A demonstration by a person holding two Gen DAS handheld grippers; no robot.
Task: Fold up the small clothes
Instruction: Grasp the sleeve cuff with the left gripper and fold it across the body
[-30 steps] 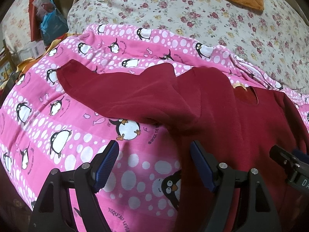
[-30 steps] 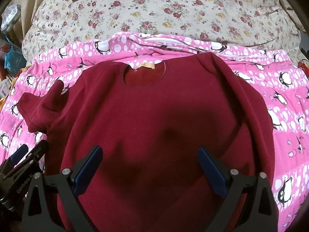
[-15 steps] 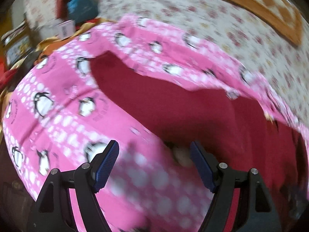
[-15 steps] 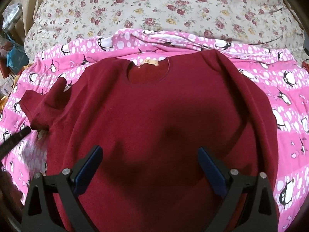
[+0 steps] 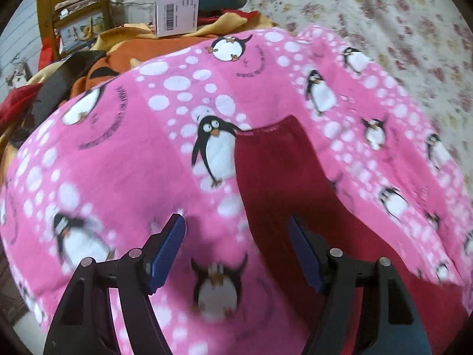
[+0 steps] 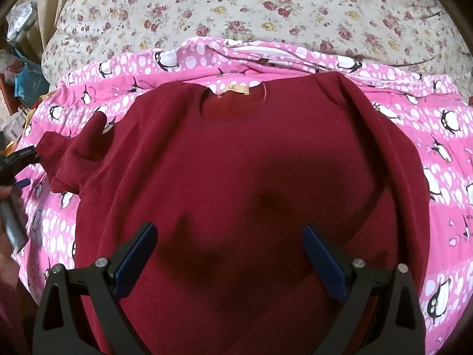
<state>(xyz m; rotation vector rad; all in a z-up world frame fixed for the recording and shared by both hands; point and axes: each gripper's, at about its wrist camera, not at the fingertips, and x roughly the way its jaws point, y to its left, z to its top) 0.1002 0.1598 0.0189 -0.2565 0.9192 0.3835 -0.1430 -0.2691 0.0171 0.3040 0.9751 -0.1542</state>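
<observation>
Moved: my left tongs (image 5: 236,254) swung out from the shirt's body to its sleeve (image 5: 275,171).
Left tongs: jaws closing, nothing pinched yet; sleeve edge lies between them, ready to fold in.
Right tongs (image 6: 229,260): open, hovering over the shirt (image 6: 236,177), gripping nothing.
Shirt: spread flat, collar away from me, on the blanket (image 6: 437,136) on the bed (image 6: 266,9).

One dark red shirt (image 6: 236,177) is laid on one pink penguin blanket (image 6: 443,153); one floral quilt (image 6: 266,6), two grippers and one barcoded white box (image 5: 176,14) are counted.
</observation>
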